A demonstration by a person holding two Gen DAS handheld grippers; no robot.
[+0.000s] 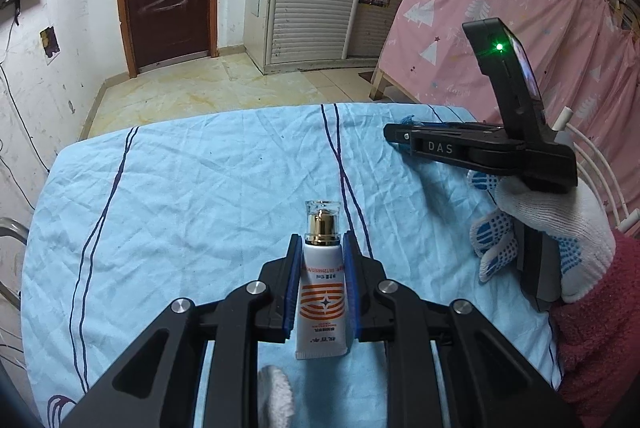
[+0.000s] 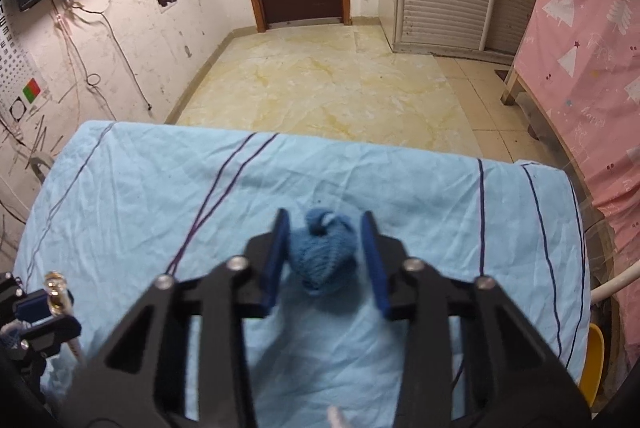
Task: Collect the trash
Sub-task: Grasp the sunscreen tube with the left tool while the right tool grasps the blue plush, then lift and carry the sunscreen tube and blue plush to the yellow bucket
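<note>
Clerk: Item one?

Checker: Tube (image 1: 322,292), white, orange print, gold cap under a clear cover. Location: 6 o'clock in the left view, just above the cloth (image 1: 180,188). The left gripper (image 1: 320,244) is clamped on it, blue pads pressing both sides of the body, cap pointing to 12.

Clerk: Item two?

Checker: Ball (image 2: 322,256), blue wool, small. Location: 6 o'clock in the right view, low over the cloth, between the fingers of the right gripper (image 2: 325,218). The pads are closed in around it. That view is blurred, so how firm the pinch is cannot be read. In the left view, a blue tuft shows at that claw's tip, at 2 o'clock.

Clerk: Holder?

Checker: Gloved hand (image 1: 552,228), white with blue dots, at 3 o'clock.

Clerk: Step in hand?

Checker: Pick-up, by my reading. Both pieces are taken, one per claw, and neither is binned yet.

Clerk: Bin?

Checker: None listed in either view.

Clerk: Next move?

Checker: Probably a lift clear of the cloth, then a carry to wherever the trash goes. The tube is slick and held low, so steady pressure is needed. The ball is soft and may squeeze out of a loose pinch.
</note>
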